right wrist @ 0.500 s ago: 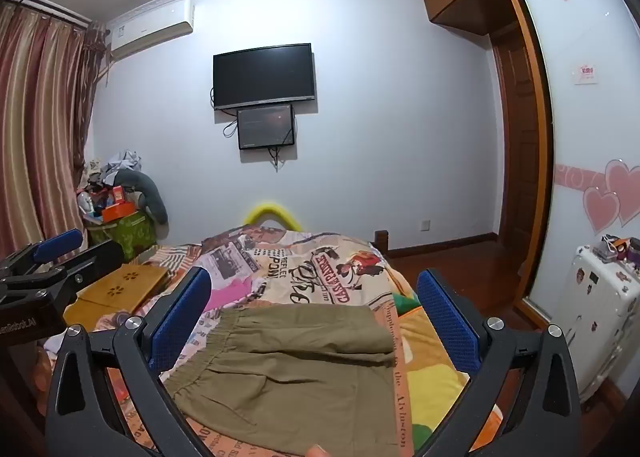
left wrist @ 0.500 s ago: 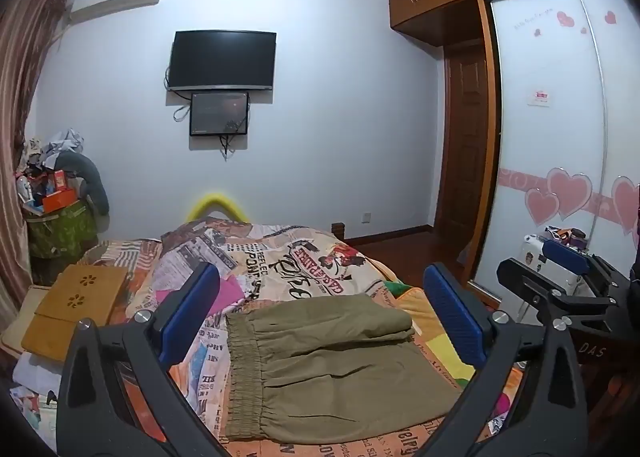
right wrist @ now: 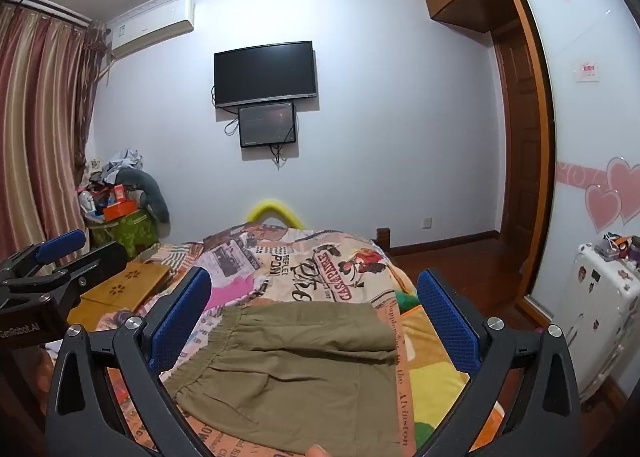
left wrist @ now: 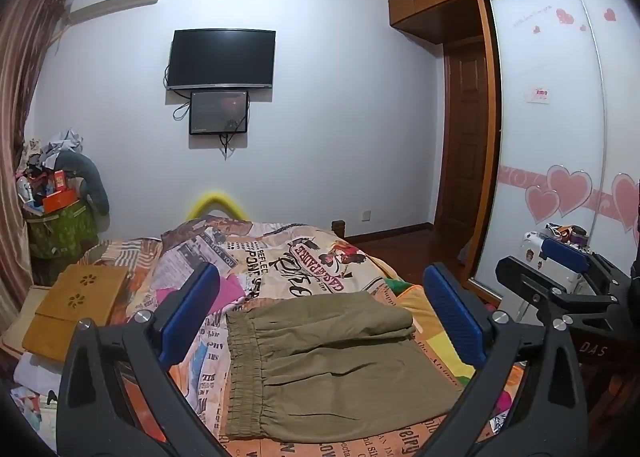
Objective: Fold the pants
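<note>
Pants point(left wrist: 332, 365), olive green and folded into a thick rectangle, lie flat on the bed's printed bedspread point(left wrist: 304, 265), seen through the wide gap of both tools. The left gripper point(left wrist: 320, 317) stands with its jaws spread wide and nothing between its blue pads point(left wrist: 188, 313); the pants sit below and beyond them, at about 6 o'clock in that view, elastic waistband toward 9 o'clock. The right gripper point(right wrist: 316, 321) is equally wide and empty, hovering above the same garment, whose upper folded layer ends in a rounded edge toward 3 o'clock. Each tool shows in the other's view: the right one at 3 o'clock from the left camera, the left one at 9 o'clock from the right camera, well apart. A fingertip point(right wrist: 316, 451) peeks in at 6 o'clock of the right view. Further out, a wooden lap tray point(left wrist: 76, 305) rests at 9 o'clock on the bed. A wall television point(left wrist: 222, 59) hangs at 12 o'clock, and a heart-decorated wardrobe point(left wrist: 560, 161) fills 3 o'clock.
</note>
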`<state>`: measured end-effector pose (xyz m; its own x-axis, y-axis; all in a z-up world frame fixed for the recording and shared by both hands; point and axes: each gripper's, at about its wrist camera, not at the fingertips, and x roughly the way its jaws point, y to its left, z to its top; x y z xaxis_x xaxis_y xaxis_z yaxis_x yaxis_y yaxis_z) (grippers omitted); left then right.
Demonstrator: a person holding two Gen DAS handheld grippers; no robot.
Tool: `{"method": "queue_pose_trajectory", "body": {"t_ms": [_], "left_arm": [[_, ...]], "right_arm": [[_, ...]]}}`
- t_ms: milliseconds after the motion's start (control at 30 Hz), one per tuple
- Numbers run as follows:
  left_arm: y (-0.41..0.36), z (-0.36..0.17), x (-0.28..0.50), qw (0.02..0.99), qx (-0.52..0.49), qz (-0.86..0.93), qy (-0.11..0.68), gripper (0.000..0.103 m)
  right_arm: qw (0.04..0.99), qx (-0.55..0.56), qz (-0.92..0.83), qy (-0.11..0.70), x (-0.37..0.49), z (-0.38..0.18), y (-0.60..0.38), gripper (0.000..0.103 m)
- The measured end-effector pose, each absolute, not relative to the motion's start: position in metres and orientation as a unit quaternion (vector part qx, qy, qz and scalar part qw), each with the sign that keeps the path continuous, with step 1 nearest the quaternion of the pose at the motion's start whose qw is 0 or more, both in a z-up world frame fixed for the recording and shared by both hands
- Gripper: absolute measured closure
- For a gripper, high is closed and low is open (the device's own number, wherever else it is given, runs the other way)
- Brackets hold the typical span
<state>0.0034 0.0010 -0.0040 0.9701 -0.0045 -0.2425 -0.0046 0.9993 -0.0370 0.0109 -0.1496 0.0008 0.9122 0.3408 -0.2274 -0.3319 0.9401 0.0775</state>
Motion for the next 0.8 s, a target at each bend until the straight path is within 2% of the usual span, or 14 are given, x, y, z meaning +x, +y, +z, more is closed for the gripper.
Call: {"method": "queue_pose_trajectory", "body": {"t_ms": [800], "left_arm": [[0.0032,-0.0105,0.0046,0.992,-0.018,0.002,0.124,0.000]], "right_arm": [[0.977,0.017,0.172,0.124,0.0126,-0.0043,-0.1436,0.000]]}}
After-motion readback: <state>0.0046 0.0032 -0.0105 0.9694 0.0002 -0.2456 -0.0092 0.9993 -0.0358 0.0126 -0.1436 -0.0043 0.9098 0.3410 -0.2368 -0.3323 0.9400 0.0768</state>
